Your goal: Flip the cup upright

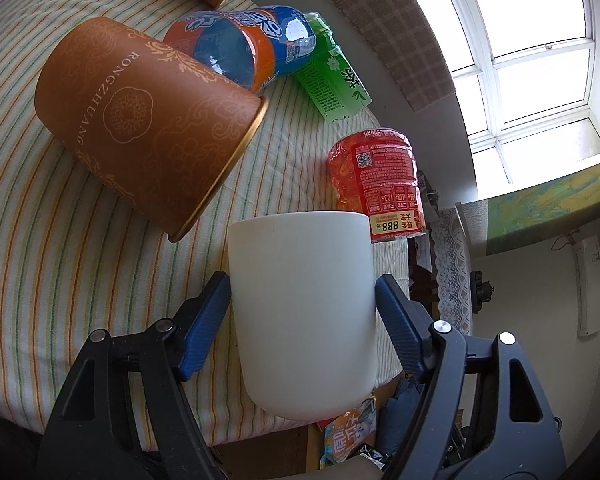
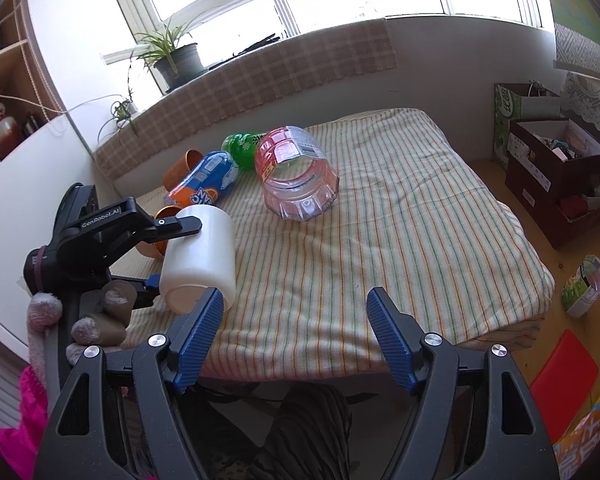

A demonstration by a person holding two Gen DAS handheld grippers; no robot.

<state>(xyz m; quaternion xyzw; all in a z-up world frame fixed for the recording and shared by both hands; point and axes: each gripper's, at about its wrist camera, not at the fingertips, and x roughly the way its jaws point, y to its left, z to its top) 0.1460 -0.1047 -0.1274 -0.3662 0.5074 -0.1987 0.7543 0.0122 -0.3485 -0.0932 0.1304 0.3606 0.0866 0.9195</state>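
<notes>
My left gripper (image 1: 303, 300) is shut on a plain white cup (image 1: 302, 312), its blue pads on both sides of the cup's wall. The right wrist view shows the cup (image 2: 200, 256) held on its side, tilted, above the left part of the striped table, with the left gripper (image 2: 168, 240) around it. My right gripper (image 2: 294, 320) is open and empty, near the table's front edge, just right of the cup.
On the striped cloth (image 2: 400, 240) lie an orange patterned can (image 1: 140, 120), a blue-orange bottle (image 2: 204, 184), a green bottle (image 2: 240, 148) and a clear red jar (image 2: 296, 176). Boxes (image 2: 552, 168) and clutter sit on the floor at right.
</notes>
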